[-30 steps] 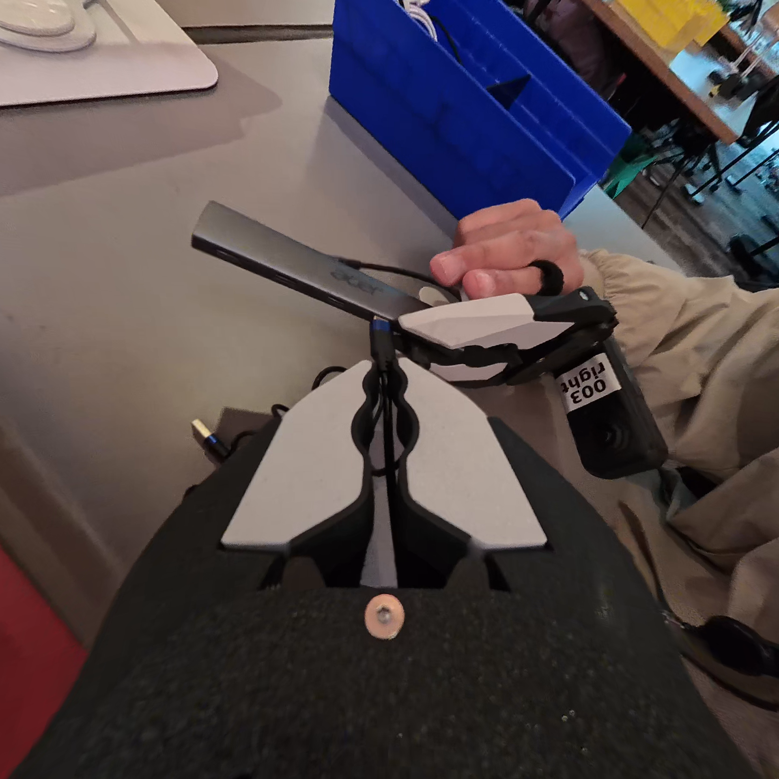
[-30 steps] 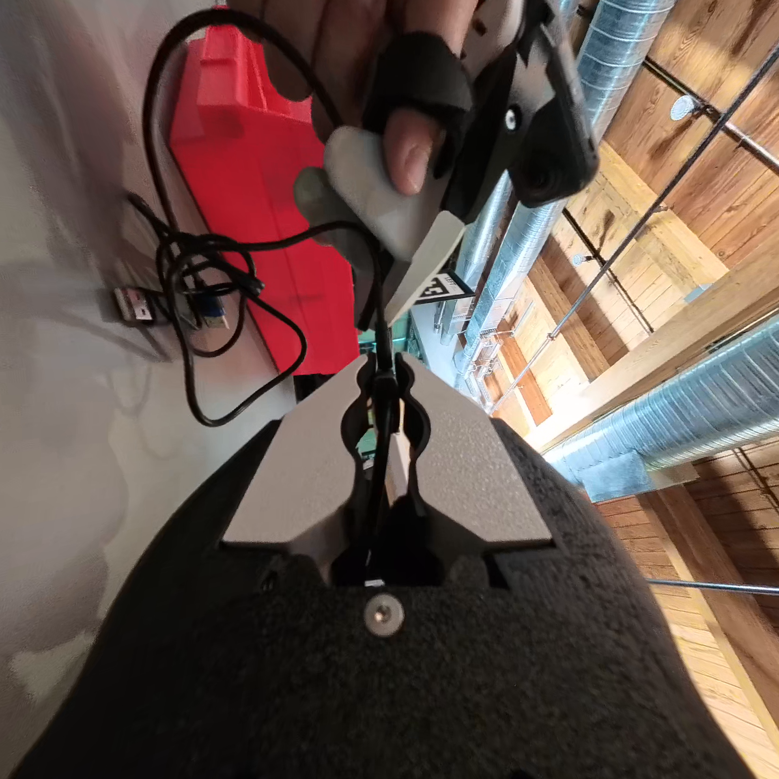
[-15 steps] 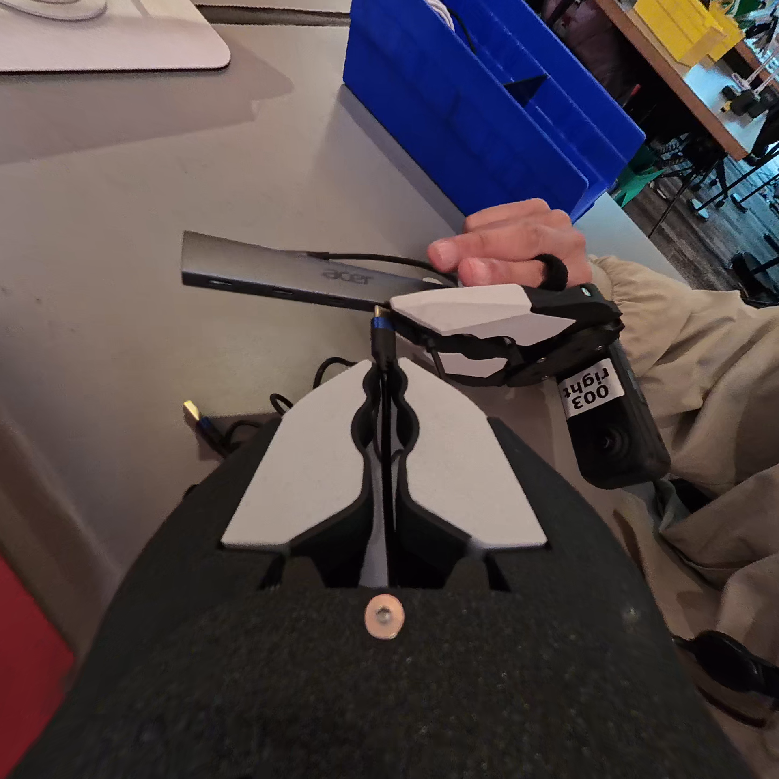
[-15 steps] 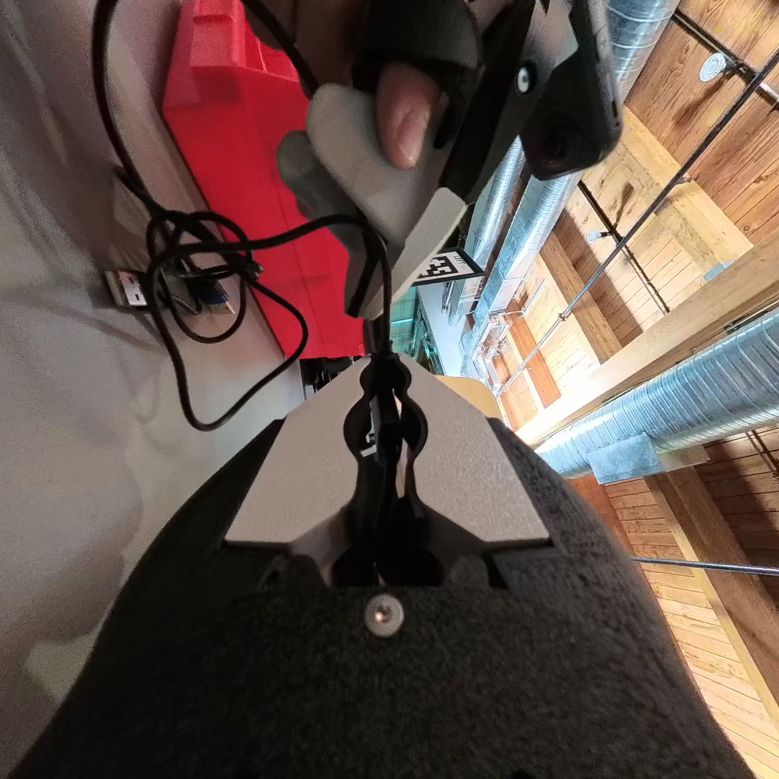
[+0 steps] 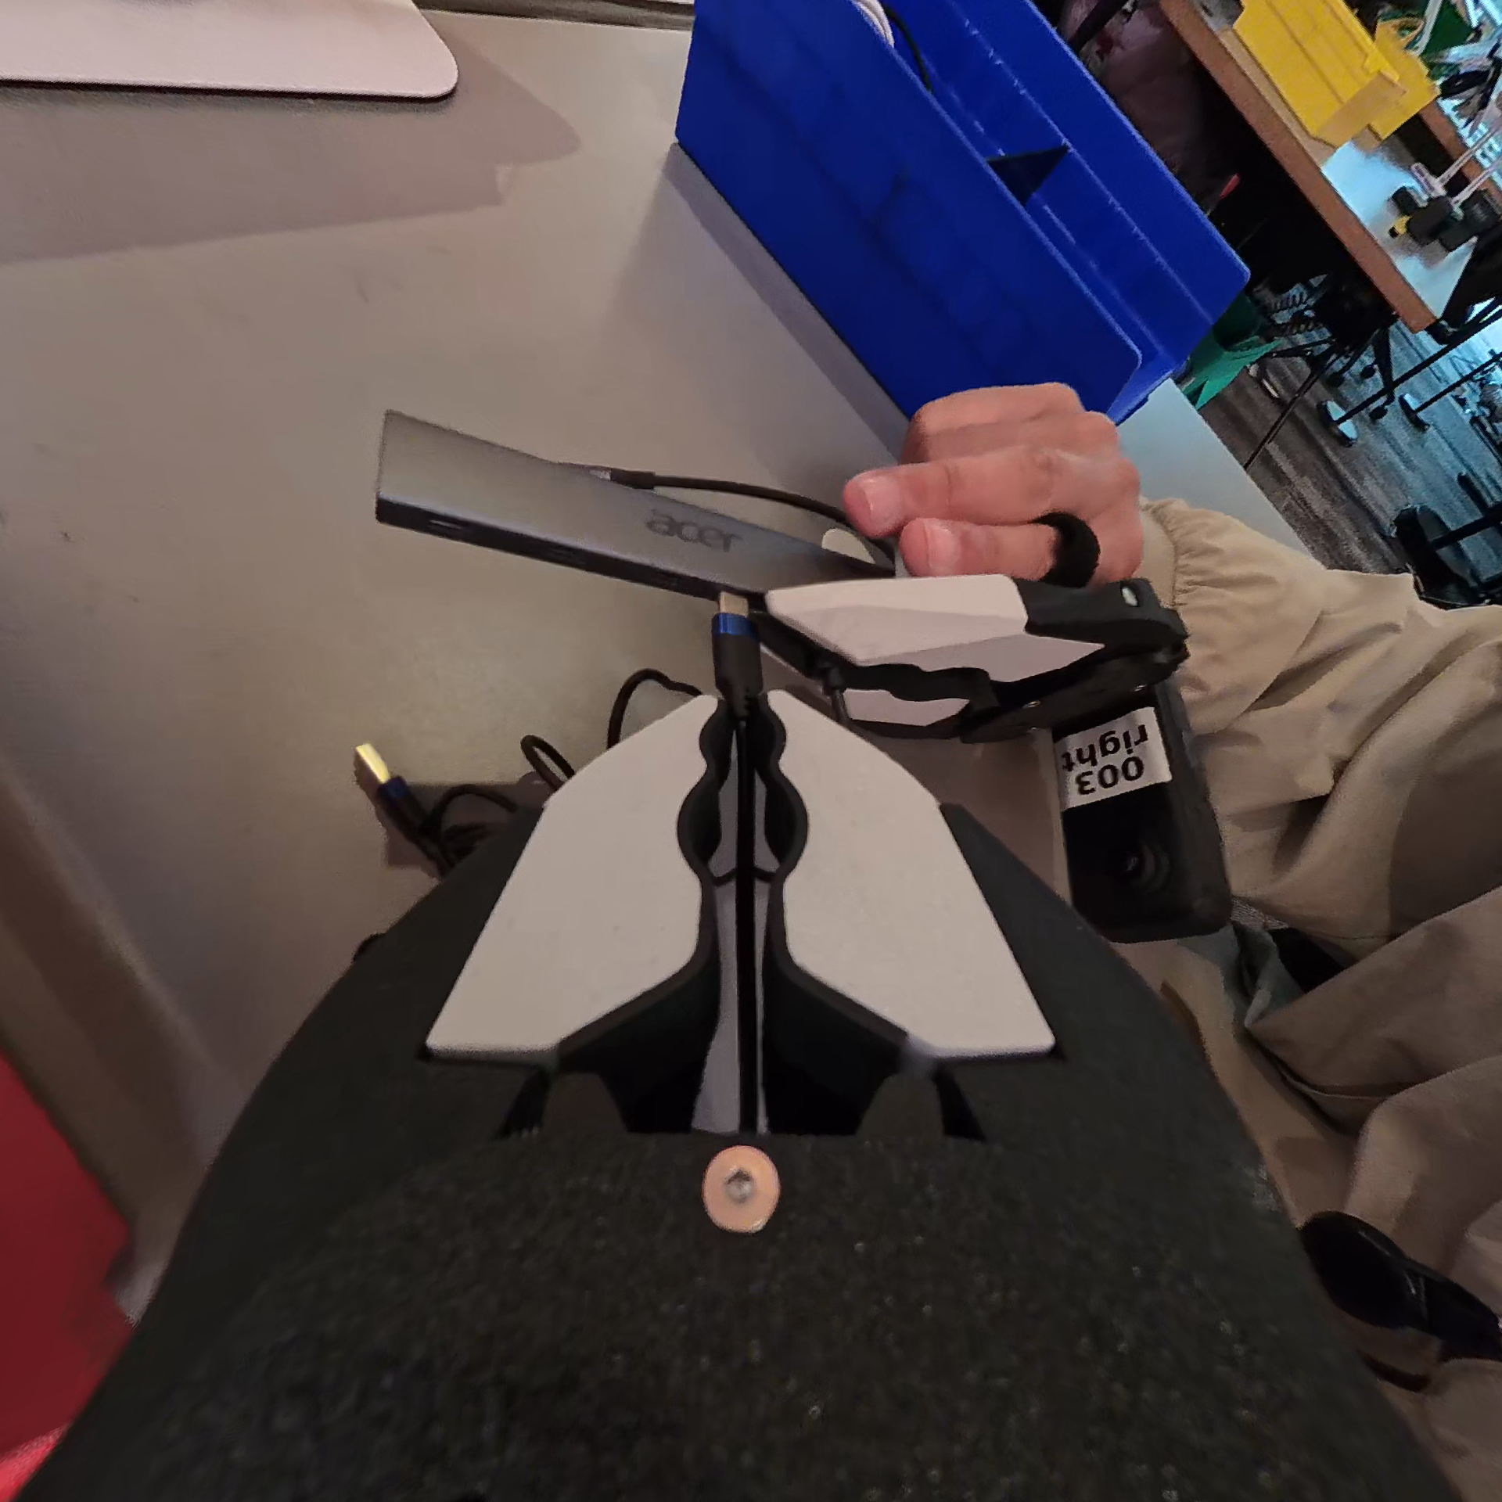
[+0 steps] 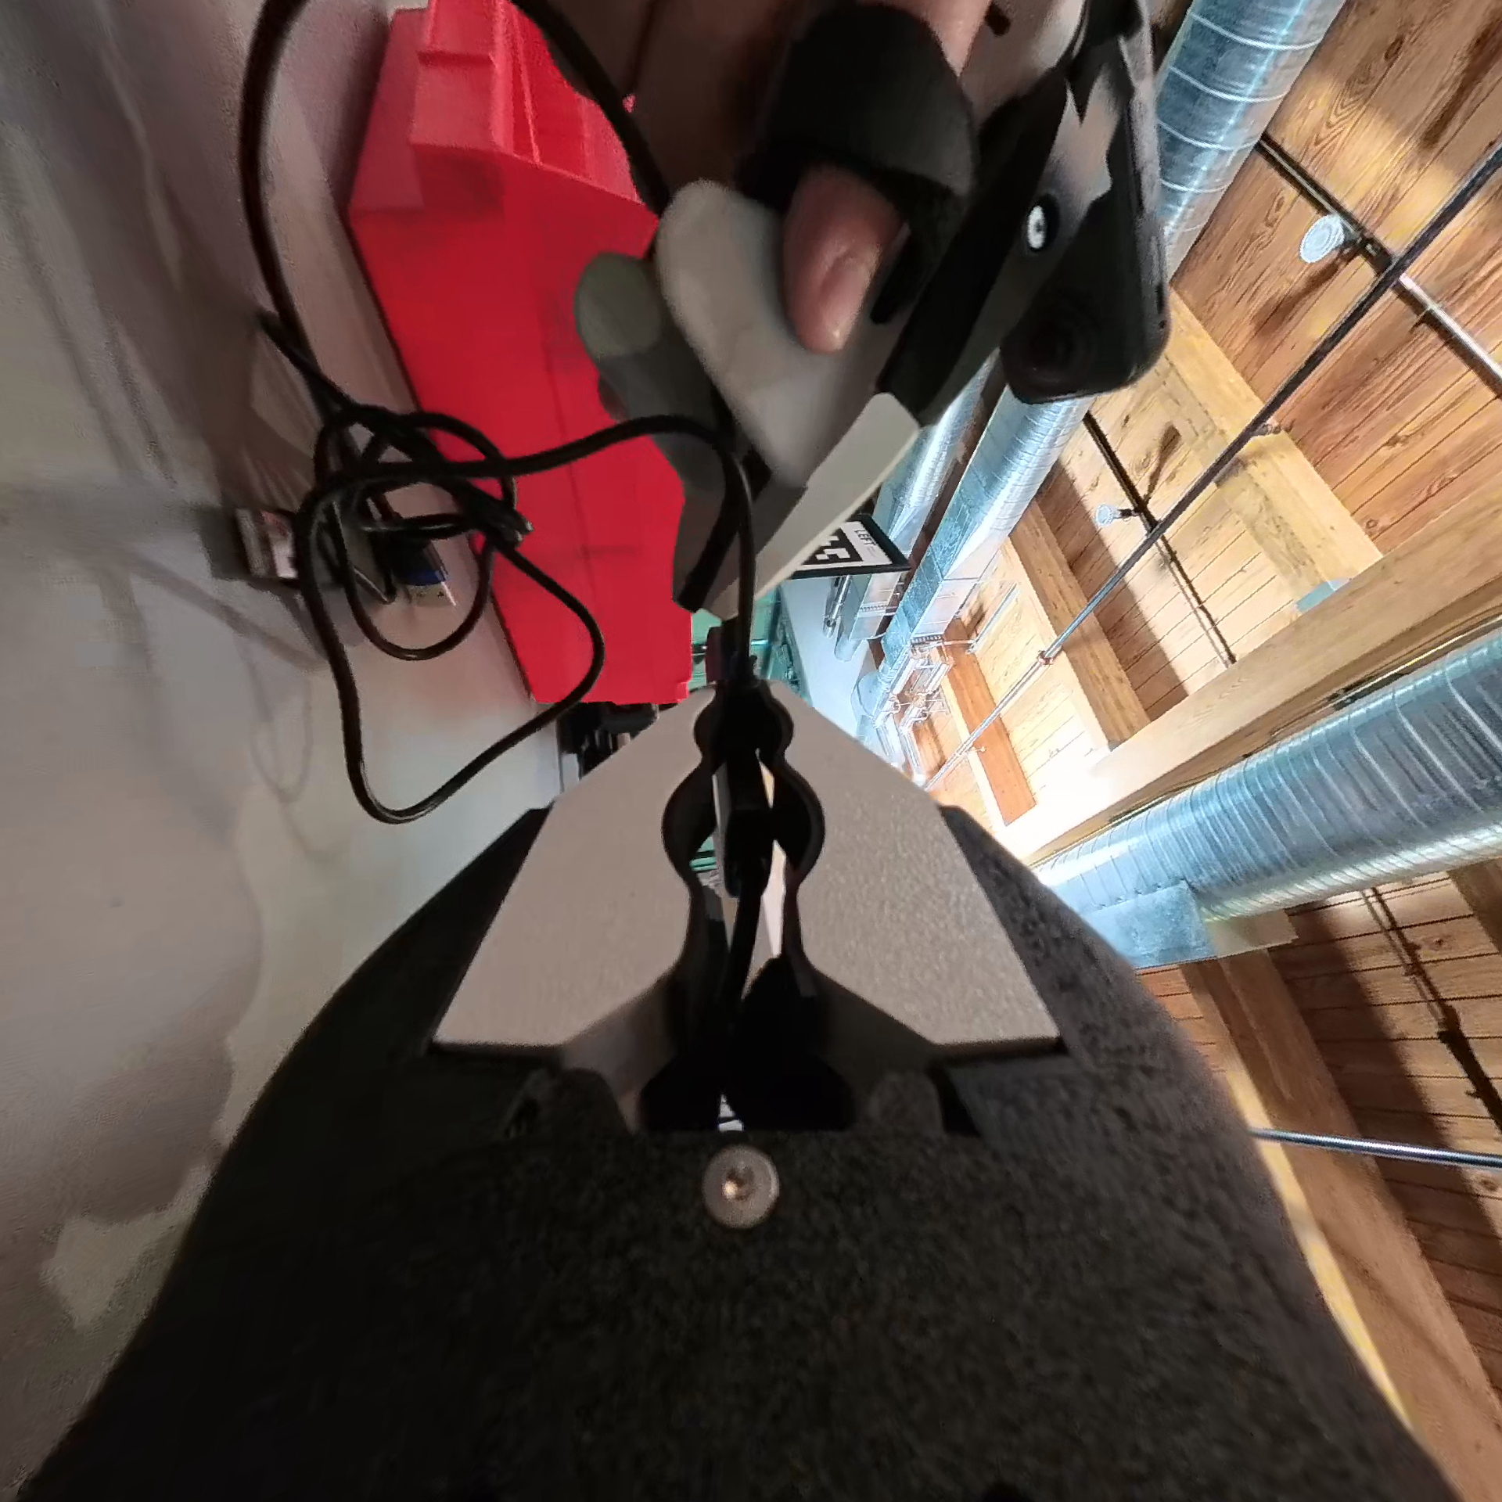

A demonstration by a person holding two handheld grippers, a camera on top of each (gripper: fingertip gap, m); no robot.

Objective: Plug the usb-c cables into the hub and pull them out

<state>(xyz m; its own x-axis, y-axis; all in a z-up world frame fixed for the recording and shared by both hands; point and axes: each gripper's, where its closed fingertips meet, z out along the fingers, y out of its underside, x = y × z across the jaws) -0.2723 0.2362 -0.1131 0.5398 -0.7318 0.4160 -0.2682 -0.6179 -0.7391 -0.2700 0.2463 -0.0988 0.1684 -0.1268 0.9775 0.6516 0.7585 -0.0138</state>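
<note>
A: Nearest, what does the left tool (image 5: 738,715) have?

B: Its 2 fingers are pressed together on a black usb-c cable (image 5: 744,894) running up the slot between them. The blue-ringed plug (image 5: 735,642) sticks out just past the tips, its metal end meeting the near edge of the hub (image 5: 569,508).

A: Fully seated?

B: Some bare metal of the plug shows below the hub's edge; more I cannot tell.

A: And the hub?

B: A flat grey bar held off the desk (image 5: 284,406), tilted, its right end clamped in the closed right tool (image 5: 780,597), which a hand (image 5: 1008,479) holds. Its own black lead leaves the top.

A: From the right wrist view?

B: The right tool (image 6: 744,699) is closed around a dark edge and black cord. Beyond, more cables (image 6: 406,528) lie tangled on the desk beside a red bin (image 6: 504,325).

A: Farther back?

B: A blue bin (image 5: 935,187) stands on the desk behind the hub.
</note>
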